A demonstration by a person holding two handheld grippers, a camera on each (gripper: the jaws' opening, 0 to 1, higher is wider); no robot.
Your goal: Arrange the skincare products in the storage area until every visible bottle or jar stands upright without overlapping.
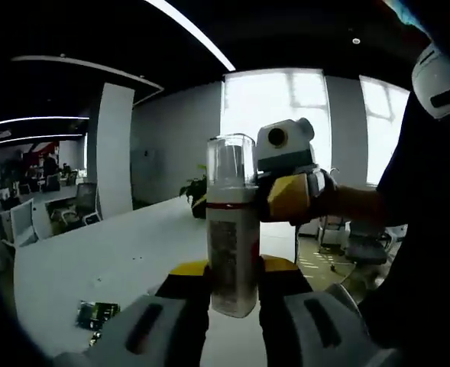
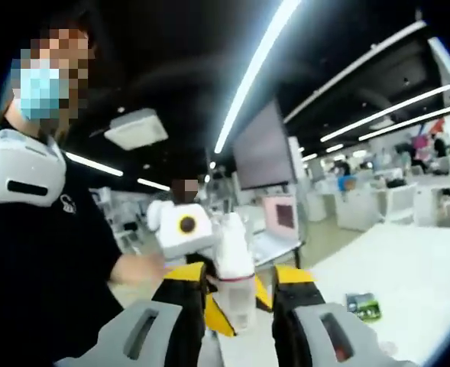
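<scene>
Left gripper view: bottle upright between left gripper jaws.

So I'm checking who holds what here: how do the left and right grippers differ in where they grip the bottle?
The left gripper clamps the white bottle low on its body, while the right gripper meets it higher, at the collar under the clear cap. The left gripper's jaws rise from below in the left gripper view; the right gripper reaches in sideways. Both have yellow-and-black jaws and hold the bottle upright above the white table.

The bottle is blurred, its base hidden between the jaws; its label is unreadable.
</scene>
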